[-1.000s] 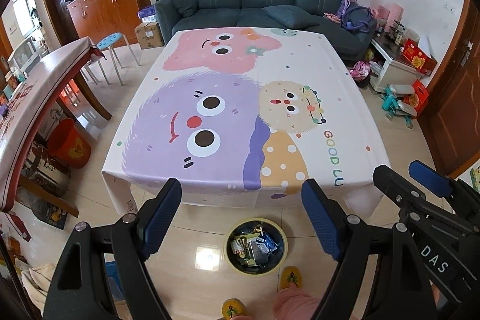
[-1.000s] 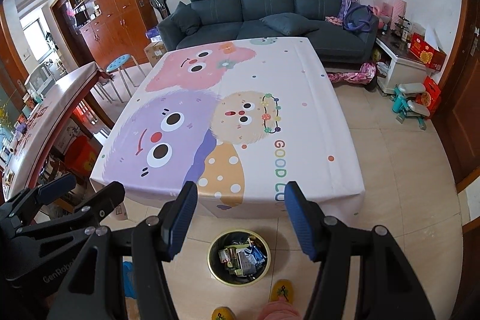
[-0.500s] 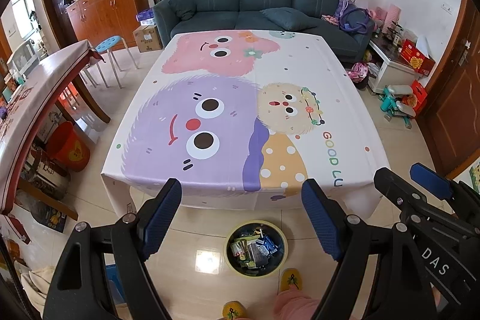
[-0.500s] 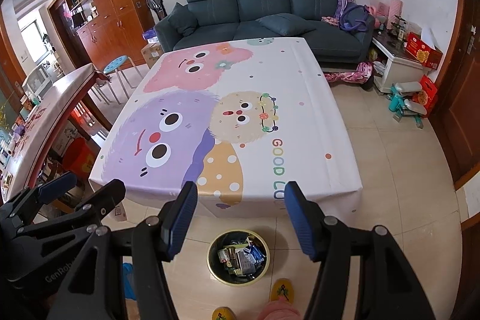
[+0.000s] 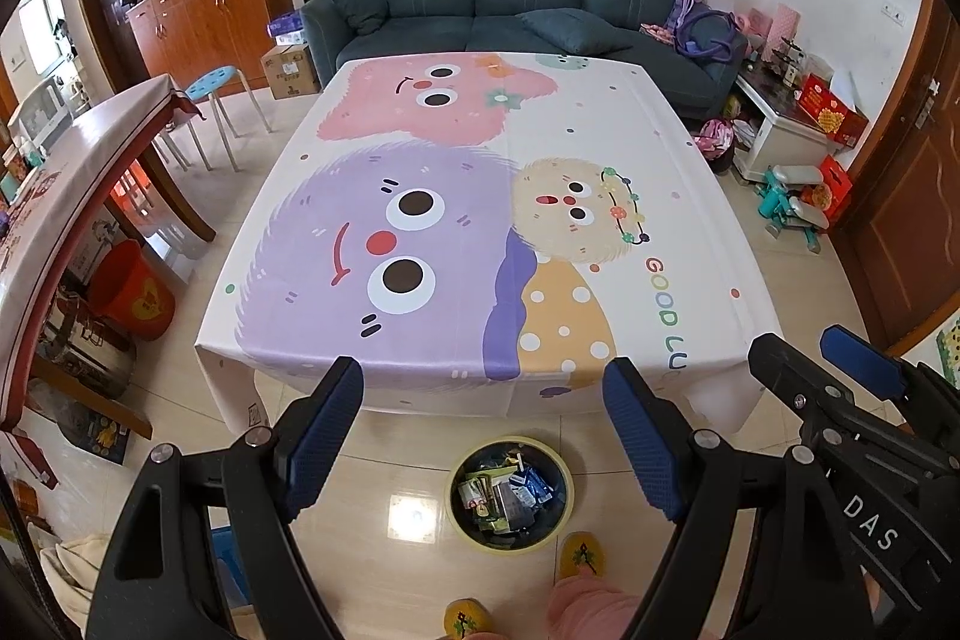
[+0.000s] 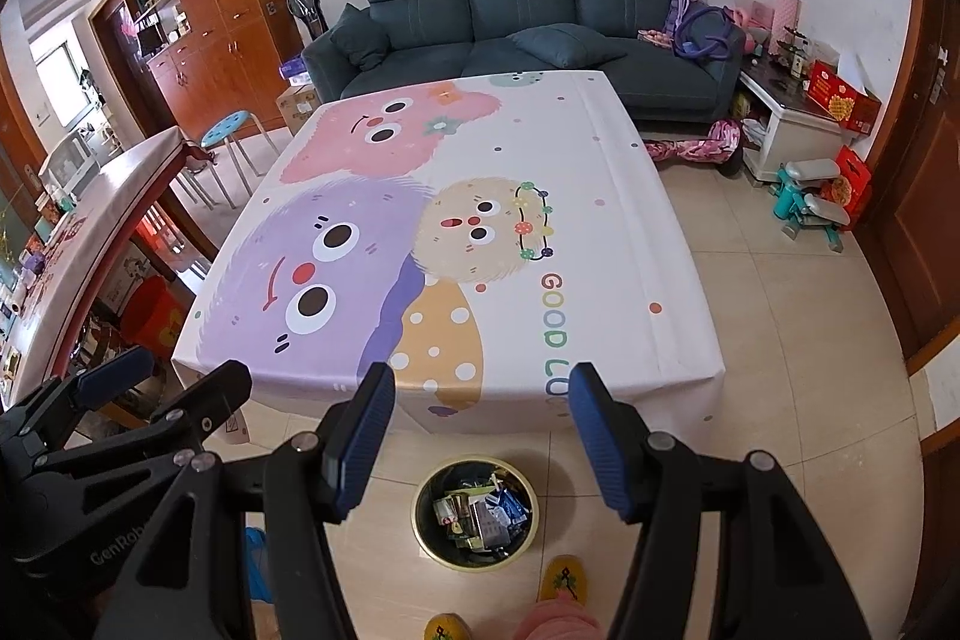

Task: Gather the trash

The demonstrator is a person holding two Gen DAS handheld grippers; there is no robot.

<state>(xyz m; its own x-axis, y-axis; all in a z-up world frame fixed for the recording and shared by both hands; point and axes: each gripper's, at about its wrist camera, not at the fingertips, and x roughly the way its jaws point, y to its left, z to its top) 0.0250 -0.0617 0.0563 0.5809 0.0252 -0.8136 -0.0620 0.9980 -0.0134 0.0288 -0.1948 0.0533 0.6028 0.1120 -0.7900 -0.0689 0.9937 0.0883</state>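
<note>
While both grippers hang in the air above the floor, the round trash bin (image 5: 510, 496) with a yellow rim stands on the tiles just in front of the table (image 5: 600, 124), near its front edge. The bin holds many crumpled wrappers and small packets (image 6: 480, 511). The left gripper (image 5: 483, 445) has its fingers wide apart and grips nothing. The right gripper (image 6: 477, 451) is also spread wide and empty. The cartoon tablecloth (image 6: 576, 172) is bare.
</note>
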